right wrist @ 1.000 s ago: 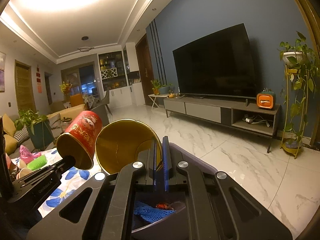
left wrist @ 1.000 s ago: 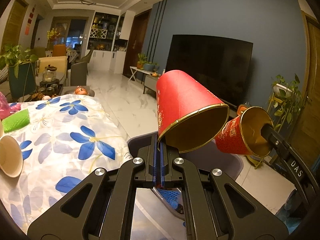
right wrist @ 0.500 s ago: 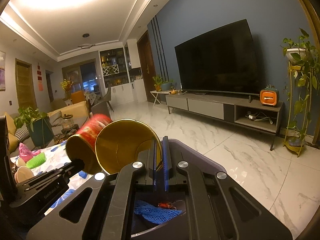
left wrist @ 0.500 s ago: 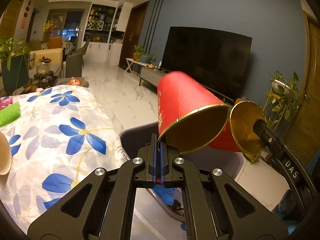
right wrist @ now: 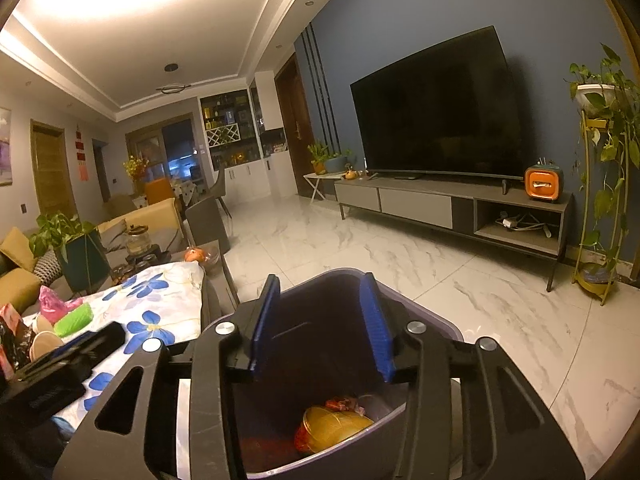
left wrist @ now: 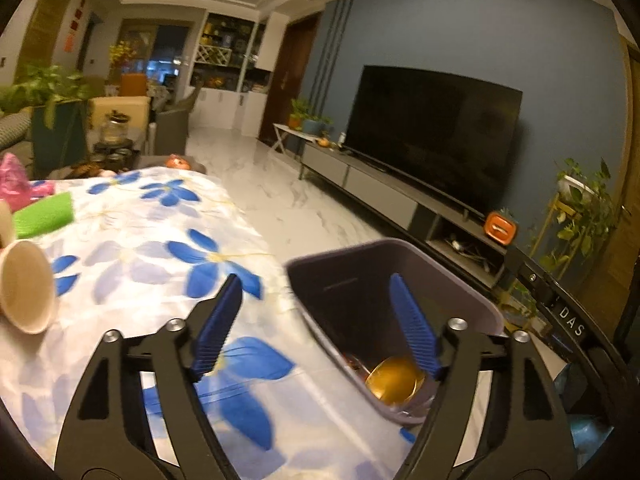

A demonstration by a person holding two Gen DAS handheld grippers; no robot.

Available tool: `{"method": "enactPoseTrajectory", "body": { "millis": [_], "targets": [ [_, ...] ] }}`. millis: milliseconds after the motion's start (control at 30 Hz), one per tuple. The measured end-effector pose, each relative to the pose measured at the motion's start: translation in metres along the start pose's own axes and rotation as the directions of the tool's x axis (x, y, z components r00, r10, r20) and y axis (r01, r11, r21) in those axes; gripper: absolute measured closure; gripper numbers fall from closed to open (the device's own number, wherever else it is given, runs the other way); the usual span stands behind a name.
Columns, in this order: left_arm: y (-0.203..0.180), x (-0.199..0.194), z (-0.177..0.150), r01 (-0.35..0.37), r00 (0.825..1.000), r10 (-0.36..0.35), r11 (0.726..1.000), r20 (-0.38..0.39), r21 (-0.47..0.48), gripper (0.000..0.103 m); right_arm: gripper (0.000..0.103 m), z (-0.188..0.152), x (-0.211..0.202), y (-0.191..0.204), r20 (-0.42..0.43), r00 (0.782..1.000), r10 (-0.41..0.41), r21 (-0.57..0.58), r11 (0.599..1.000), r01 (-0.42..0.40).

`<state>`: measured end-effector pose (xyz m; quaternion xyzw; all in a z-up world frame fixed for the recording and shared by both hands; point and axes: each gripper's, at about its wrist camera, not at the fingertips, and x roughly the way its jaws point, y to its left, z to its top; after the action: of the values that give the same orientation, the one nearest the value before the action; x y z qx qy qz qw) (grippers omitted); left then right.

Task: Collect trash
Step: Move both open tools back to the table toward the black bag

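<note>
Two cups lie in the bin, both grippers spread above it.

A gold-lined red cup [right wrist: 334,428] lies on its side at the bottom of the dark bin [right wrist: 448,328], beside a crumpled red wrapper [right wrist: 344,403]; in the left wrist view a cup [left wrist: 394,380] shows its gold inside low in the bin [left wrist: 472,300]. The right gripper [right wrist: 322,328] hangs over the bin mouth, jaws wide apart and holding nothing. The left gripper [left wrist: 316,324] is likewise spread and bare, its left finger over the table [left wrist: 132,248], its right over the bin. On the table's far left lie a paper cup [left wrist: 26,286], a green roll [left wrist: 44,220] and a pink bag [left wrist: 14,178]. The bin stands just right of the table.
</note>
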<state>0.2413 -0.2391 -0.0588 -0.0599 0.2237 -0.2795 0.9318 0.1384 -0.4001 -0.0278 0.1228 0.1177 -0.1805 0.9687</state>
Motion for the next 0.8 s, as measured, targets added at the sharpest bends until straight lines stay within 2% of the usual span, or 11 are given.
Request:
{"method": "enactPoseTrajectory", "body": {
  "millis": [233,400,533,800],
  "targets": [
    [0.024,-0.043,-0.005,-0.096,0.994,0.097,0.995,0.056,-0.005,0.013,0.042,-0.003,-0.014,0.004,0.011,1.000,0.003,-0.008,1.000,-0.003],
    [0.045,-0.071,-0.009,-0.167,0.983,0.169,0.985,0.075,-0.031,0.011,0.034,-0.010,-0.025,0.011,0.005,1.000,0.027,-0.005,1.000,-0.027],
    [0.064,-0.095,-0.011,-0.240,0.964,0.245,0.969,0.100,-0.064,0.011,0.033,-0.015,-0.033,0.024,0.001,0.998,0.055,-0.009,0.998,-0.055],
    [0.110,-0.135,-0.018,-0.377,0.915,0.388,0.920,0.113,-0.105,0.011,0.033,-0.024,-0.046,0.062,-0.004,0.991,0.133,-0.027,0.991,-0.133]
  ]
}}
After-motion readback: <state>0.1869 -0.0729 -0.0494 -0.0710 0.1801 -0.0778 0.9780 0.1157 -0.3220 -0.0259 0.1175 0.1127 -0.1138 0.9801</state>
